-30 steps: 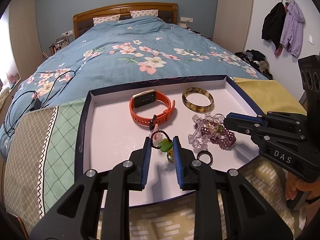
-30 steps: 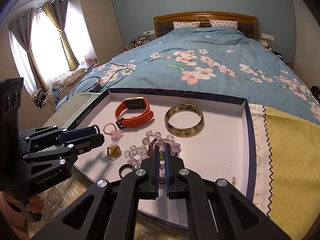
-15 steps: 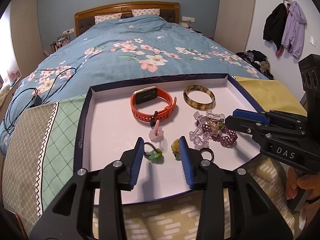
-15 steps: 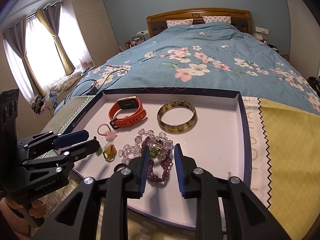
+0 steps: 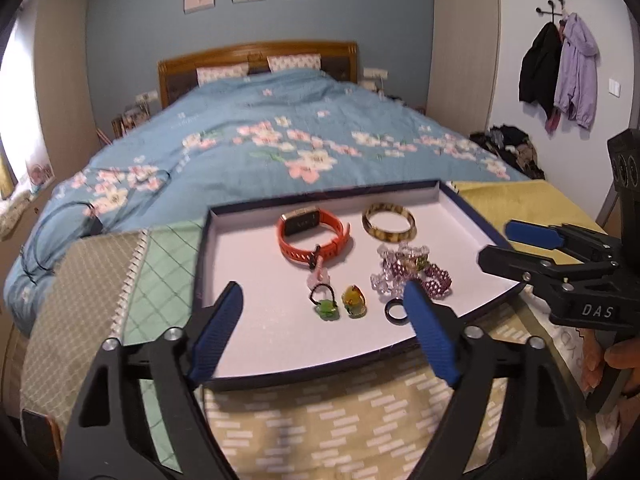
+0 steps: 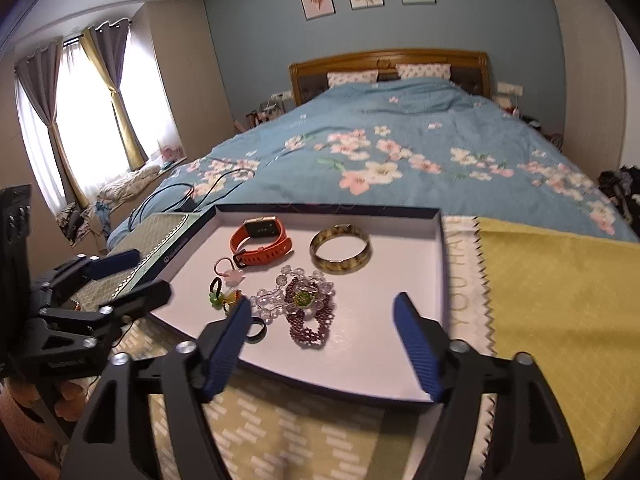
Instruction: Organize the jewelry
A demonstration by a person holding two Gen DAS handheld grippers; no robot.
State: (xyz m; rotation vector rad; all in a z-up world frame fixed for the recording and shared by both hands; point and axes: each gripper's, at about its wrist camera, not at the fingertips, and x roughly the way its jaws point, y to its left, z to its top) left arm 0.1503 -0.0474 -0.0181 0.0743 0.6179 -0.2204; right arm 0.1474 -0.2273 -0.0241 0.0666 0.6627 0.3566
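Jewelry lies in a shallow white tray with a dark rim, set on patterned cloths at the foot of a bed.

Left claw: released, blue pads spread wide, nothing between them. Its jaws have just been opening. It hovers over the near edge of the tray, clear of every item.

Tray contents, left to right, left wrist view:
- Orange watch, toward the far edge, strap closed in a loop.
- Pink charm, touching the near side of the watch strap.
- Green bead ring, on a dark loop, near the front edge.
- Yellow ring, just beside the green bead ring.
- Black ring, near the front edge, partly hidden by the left claw's right pad.
- Amber bangle, toward the far edge, lying flat.
- Bead bracelets, clear and purple strands piled together just in front of the bangle.

Right claw: released, pads wide apart, jaws just opened. The bead bracelets lie on the tray floor between and beyond the pads, untouched.
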